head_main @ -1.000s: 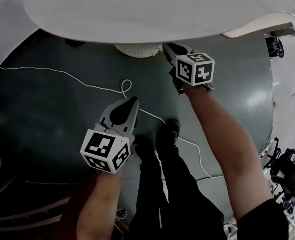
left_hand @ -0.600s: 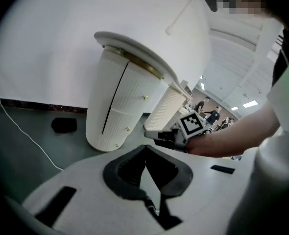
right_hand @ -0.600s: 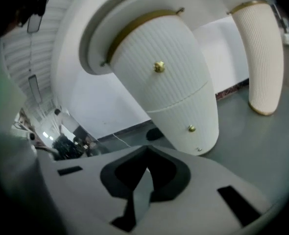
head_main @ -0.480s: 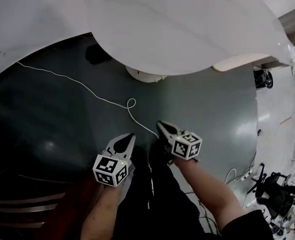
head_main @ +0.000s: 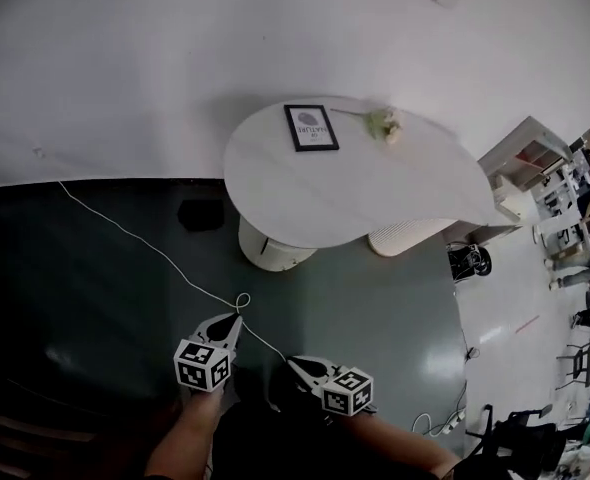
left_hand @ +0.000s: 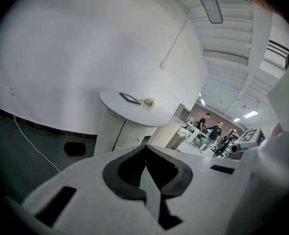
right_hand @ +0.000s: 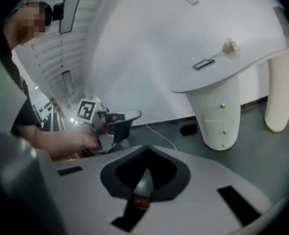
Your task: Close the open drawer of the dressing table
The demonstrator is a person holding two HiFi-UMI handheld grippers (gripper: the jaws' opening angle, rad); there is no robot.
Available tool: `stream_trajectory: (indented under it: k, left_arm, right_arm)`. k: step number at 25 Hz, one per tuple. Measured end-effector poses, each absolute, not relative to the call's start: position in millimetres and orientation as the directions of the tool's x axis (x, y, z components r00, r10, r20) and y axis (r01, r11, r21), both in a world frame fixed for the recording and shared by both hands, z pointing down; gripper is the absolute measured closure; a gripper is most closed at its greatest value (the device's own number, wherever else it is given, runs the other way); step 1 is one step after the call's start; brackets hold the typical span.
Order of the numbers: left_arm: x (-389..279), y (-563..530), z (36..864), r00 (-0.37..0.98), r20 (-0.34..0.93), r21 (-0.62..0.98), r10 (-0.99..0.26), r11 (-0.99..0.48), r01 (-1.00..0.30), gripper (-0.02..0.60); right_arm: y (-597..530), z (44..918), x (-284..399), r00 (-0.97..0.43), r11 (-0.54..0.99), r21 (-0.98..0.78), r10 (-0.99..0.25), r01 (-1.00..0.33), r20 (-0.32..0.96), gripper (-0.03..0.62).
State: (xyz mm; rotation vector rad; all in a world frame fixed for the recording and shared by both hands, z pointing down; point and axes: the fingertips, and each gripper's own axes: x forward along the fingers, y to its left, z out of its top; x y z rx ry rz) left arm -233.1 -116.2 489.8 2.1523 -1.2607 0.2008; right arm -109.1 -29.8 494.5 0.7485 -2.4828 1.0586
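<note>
Both tools are now held low and well back from the white, round-topped dressing table (head_main: 375,188), whereas a second ago the right one was raised close under its edge; the whole top has come into sight. The left tool (head_main: 237,318) is carried at the bottom of the head view, its two jaws brought fully together with nothing held between them, as is shown in the left gripper view (left_hand: 145,151). The right tool (head_main: 291,362) is held just beside it, likewise closed tip to tip and empty (right_hand: 147,153). The table is set against a white wall (head_main: 125,68), well apart from both tools, on a dark green floor (head_main: 95,298). A black-framed picture (head_main: 311,127) and a pale flower (head_main: 383,123) are laid on its top. Drawer fronts (right_hand: 222,119) with small brass knobs (right_hand: 223,105) are seen on the cylindrical white pedestal (head_main: 270,248); they appear flush with its curve, though this cannot be told for certain. A thin white cord (head_main: 145,253) is trailed across the floor towards the tools.
</note>
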Motion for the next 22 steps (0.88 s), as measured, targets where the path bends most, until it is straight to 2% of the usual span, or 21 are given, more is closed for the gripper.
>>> stream_trajectory:
  k: [5,11,17,22]
  left_arm:
    - [-253.2,-102.7,426.8,0.505,0.384,0.352,-0.773,-0.383,-0.854,0.574]
    - [-269.2,-89.8,360.0,0.443,0.347,0.261,-0.827,-0.369,-0.892,0.574]
    - [-237.6,-79.0,340.2,0.430,0.339,0.257,-0.837,-0.357,-0.898,0.574]
    - [-169.8,-92.5,316.9,0.438,0.288,0.278,-0.852,-0.364,-0.889,0.574]
  right_arm:
    - [-36.3,429.2,-113.7,-0.790,0.670,-0.438,-0.403,-0.599,0.463,0.589]
    - [-64.4,359.7,-87.7,-0.790,0.717,-0.347,-0.481,-0.605,0.381,0.589]
    - [-73.2,310.5,-28.5,-0.811,0.715,-0.386,-0.535,-0.583,0.235,0.589]
    - [-88.7,284.3,54.4,-0.779,0.692,-0.377,-0.606,-0.615,0.159,0.589]
